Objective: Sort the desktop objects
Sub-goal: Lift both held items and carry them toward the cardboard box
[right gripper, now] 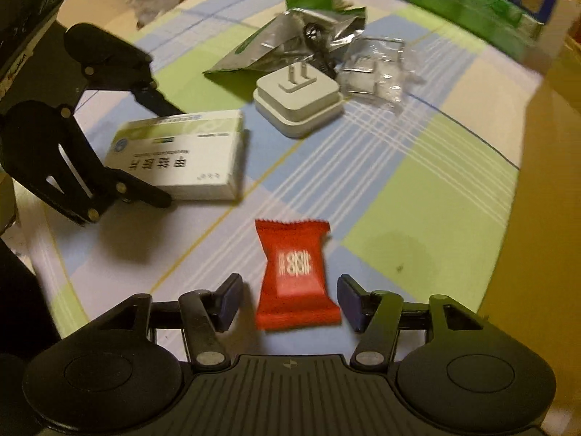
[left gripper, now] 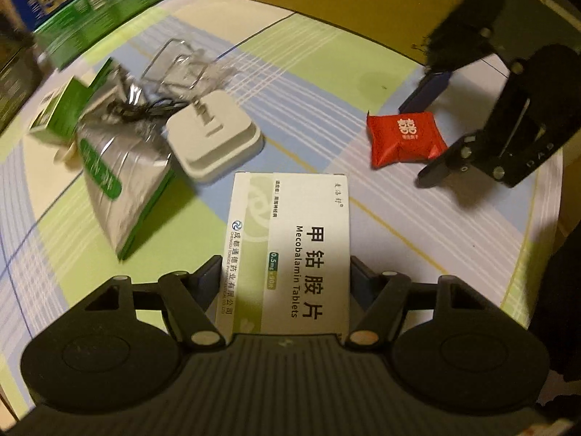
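A white and green medicine box (left gripper: 290,247) lies between the pads of my left gripper (left gripper: 287,283), which touch its long sides; it also shows in the right wrist view (right gripper: 178,156). A red candy packet (right gripper: 296,276) lies on the table between the open fingers of my right gripper (right gripper: 290,301), with gaps on both sides. The packet also shows in the left wrist view (left gripper: 405,138), with the right gripper (left gripper: 432,127) around it. A white charger plug (left gripper: 214,138) lies prongs up in the middle.
A silver and green foil pouch (left gripper: 120,178), a black cable (left gripper: 145,109) and a clear plastic wrapper (left gripper: 181,65) lie by the plug. Green and blue cartons (left gripper: 90,7) stand at the far edge. A brown cardboard box (left gripper: 345,3) stands behind. The tablecloth (left gripper: 308,83) is checked.
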`<action>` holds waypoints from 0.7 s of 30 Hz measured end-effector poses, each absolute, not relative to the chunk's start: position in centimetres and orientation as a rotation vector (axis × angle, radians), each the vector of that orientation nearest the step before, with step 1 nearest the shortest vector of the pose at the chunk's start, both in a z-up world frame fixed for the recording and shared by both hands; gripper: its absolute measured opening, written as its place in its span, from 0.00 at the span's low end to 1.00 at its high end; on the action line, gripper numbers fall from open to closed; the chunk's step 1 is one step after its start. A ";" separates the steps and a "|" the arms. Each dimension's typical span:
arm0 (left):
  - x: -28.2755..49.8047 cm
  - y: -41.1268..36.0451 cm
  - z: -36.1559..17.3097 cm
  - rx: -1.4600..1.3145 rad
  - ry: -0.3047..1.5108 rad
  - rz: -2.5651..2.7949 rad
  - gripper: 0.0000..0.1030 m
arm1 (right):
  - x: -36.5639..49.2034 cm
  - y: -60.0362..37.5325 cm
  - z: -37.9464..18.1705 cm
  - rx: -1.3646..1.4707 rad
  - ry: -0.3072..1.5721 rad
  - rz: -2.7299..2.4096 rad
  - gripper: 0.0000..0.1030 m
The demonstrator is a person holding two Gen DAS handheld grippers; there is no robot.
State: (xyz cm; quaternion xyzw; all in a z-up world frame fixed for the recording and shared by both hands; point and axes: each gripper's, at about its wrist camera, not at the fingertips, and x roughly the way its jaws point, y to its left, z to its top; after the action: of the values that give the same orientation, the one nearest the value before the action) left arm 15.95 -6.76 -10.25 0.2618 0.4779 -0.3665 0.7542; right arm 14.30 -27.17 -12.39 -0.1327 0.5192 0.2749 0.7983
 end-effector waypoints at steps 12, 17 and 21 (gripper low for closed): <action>15.1 -7.0 -10.3 0.473 1.007 -0.741 0.66 | 11.8 -27.4 -11.3 -0.254 1.012 0.562 0.39; 15.2 -7.0 -10.3 0.452 1.005 -0.723 0.65 | 11.8 -27.4 -11.3 -0.247 1.007 0.547 0.33; 15.0 -7.2 -10.3 0.446 1.012 -0.707 0.65 | 11.5 -27.4 -11.0 -0.233 1.002 0.540 0.33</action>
State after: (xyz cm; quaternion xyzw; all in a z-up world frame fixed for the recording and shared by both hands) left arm 15.03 -7.24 -10.26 0.2075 0.4706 -0.3285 0.7922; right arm 11.48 -27.41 -11.00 -0.1100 0.4732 0.2550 0.8360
